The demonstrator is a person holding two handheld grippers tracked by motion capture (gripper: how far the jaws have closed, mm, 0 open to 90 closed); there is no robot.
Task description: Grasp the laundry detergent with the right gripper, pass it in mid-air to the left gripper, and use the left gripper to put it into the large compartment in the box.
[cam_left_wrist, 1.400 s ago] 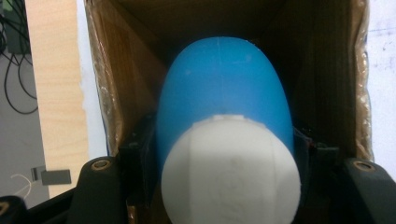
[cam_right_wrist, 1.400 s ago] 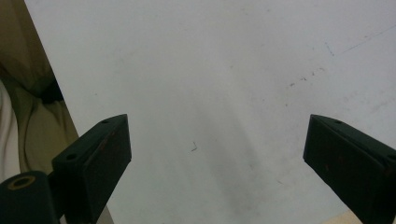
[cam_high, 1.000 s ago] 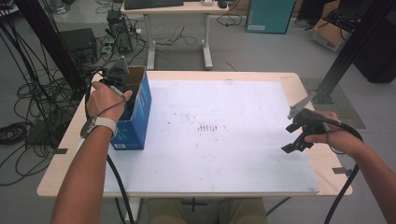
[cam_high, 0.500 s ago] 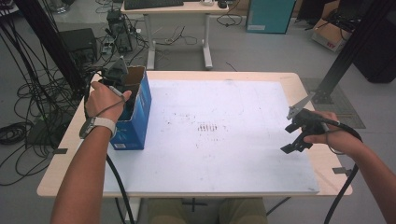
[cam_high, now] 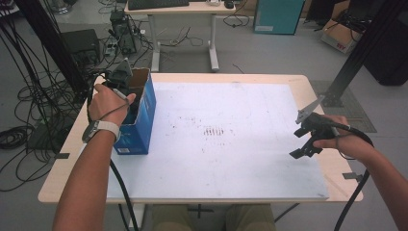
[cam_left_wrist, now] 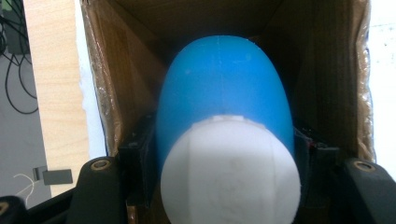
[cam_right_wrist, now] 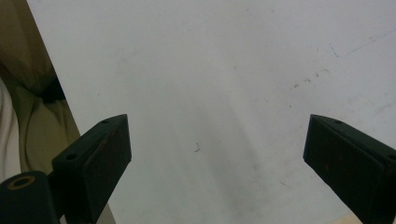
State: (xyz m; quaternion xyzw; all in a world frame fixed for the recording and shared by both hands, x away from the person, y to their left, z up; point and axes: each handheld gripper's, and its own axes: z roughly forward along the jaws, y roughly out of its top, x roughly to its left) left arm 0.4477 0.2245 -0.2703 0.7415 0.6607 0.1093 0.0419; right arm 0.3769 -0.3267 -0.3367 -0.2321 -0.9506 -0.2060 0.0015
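Note:
A blue cardboard box (cam_high: 139,115) stands open-topped on the left part of the table. My left gripper (cam_high: 126,94) reaches down into it. In the left gripper view its jaws are shut on a blue bottle with a white cap (cam_left_wrist: 224,135), held inside the brown interior of the box (cam_left_wrist: 317,65). My right gripper (cam_high: 308,139) hovers over the right side of the white table sheet (cam_high: 231,130). Its jaws stand wide open in the right gripper view, and between them lies bare white sheet (cam_right_wrist: 210,93).
The wooden table edge (cam_high: 62,159) frames the white sheet, with faint dark marks (cam_high: 214,131) at its middle. Cables and equipment (cam_high: 29,96) lie on the floor to the left. A desk (cam_high: 183,9) stands behind.

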